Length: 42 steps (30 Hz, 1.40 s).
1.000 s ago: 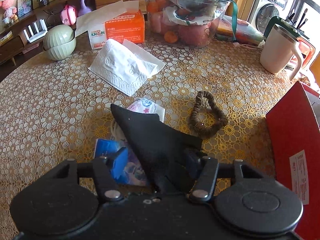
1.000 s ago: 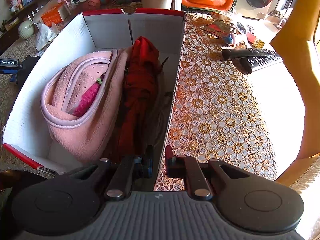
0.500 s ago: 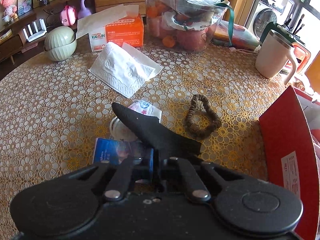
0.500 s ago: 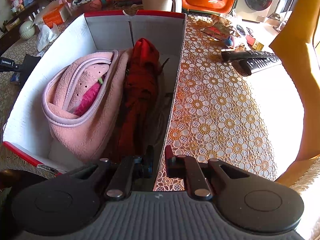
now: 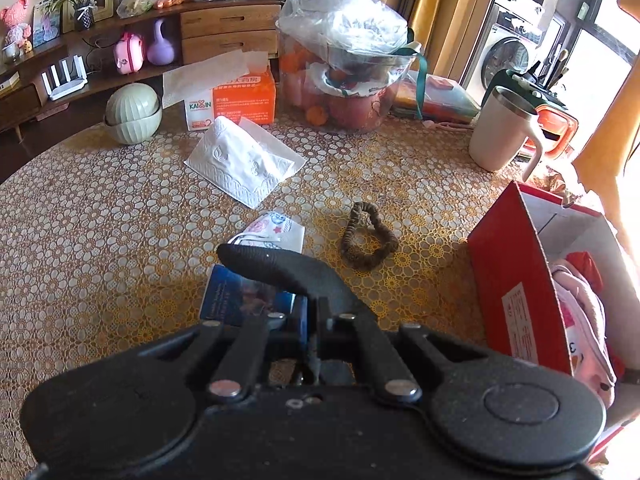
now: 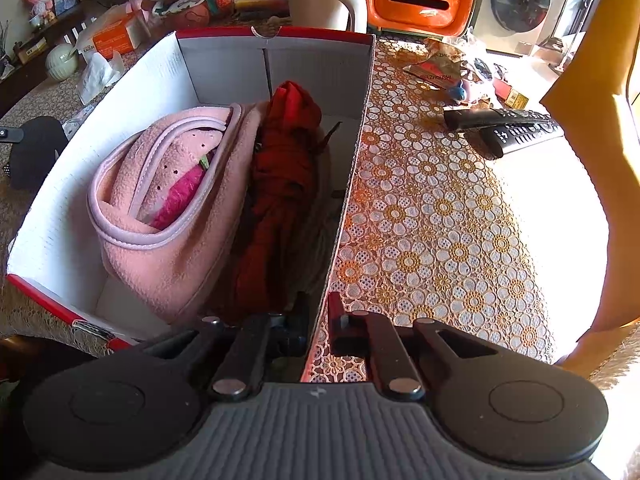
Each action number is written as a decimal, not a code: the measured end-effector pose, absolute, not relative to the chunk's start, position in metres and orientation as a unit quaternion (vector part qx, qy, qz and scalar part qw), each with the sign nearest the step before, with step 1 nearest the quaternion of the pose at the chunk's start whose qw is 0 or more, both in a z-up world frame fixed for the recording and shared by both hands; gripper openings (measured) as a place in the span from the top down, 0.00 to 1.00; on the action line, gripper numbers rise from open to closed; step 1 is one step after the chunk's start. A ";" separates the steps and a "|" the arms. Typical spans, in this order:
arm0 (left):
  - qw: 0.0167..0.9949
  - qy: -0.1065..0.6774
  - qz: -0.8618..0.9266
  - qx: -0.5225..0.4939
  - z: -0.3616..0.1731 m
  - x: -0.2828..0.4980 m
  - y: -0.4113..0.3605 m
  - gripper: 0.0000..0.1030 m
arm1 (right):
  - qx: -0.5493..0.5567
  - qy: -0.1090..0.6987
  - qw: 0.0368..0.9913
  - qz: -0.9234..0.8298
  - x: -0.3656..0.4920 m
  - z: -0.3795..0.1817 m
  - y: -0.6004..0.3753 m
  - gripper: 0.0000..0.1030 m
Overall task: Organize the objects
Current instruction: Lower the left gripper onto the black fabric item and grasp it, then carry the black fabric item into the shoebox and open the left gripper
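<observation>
Right now the left claw (image 5: 314, 320) is pinched tight on a black sock (image 5: 280, 270), which juts forward from between its fingers, lifted over the table (image 5: 100, 240) with its lace-patterned yellow cover. Beneath the sock lie a blue packet (image 5: 240, 300) and a white printed pouch (image 5: 276, 230), touching each other; just to their right rests a brown hair scrunchie (image 5: 368, 242), apart from both. Farther back sit a folded white tissue (image 5: 244, 164), an orange tissue box (image 5: 236, 100), a pale green bowl set (image 5: 132, 114), a clear tub of fruit under plastic (image 5: 344, 72) and a cream mug (image 5: 504, 132). At the right edge stands the red box (image 5: 516, 284). The right claw (image 6: 318, 320) is closed on the box's right-hand wall (image 6: 352, 184), one finger inside and one outside, near the box's closest corner. Inside the white-lined box, a pink fleece garment (image 6: 168, 216) fills the left part and a dark red cloth (image 6: 284, 176) lies pressed against it on the right. On the table beyond the box's right wall are two black remote controls (image 6: 504, 128), touching one another.
</observation>
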<state>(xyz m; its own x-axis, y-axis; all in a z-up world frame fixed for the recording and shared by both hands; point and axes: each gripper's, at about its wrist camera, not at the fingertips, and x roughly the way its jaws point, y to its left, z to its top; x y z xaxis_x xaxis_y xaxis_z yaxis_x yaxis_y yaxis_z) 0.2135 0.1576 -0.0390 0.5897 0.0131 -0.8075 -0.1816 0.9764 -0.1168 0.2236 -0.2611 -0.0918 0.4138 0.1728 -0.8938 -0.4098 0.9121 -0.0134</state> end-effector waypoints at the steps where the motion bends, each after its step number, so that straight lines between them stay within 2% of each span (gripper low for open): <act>1: 0.889 0.445 0.051 -0.096 -0.034 0.209 0.156 0.99 | -0.116 0.512 0.833 0.175 0.223 -0.092 -0.261 0.91; 22: 0.913 0.390 -0.107 -0.053 0.045 0.176 0.048 0.99 | -0.123 0.506 0.835 0.179 0.221 -0.091 -0.261 0.91; 42: 0.898 0.381 -0.219 -0.028 0.049 0.207 -0.058 0.99 | -0.128 0.500 0.833 0.200 0.213 -0.092 -0.269 0.91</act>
<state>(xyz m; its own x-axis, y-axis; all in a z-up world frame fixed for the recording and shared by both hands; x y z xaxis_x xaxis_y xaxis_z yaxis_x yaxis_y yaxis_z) 0.2070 -0.0581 0.0492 0.6134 -0.4137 -0.6727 0.3718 0.9028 -0.2162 0.2134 -0.2685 -0.0919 0.4206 0.2058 -0.8836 -0.4620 0.8868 -0.0134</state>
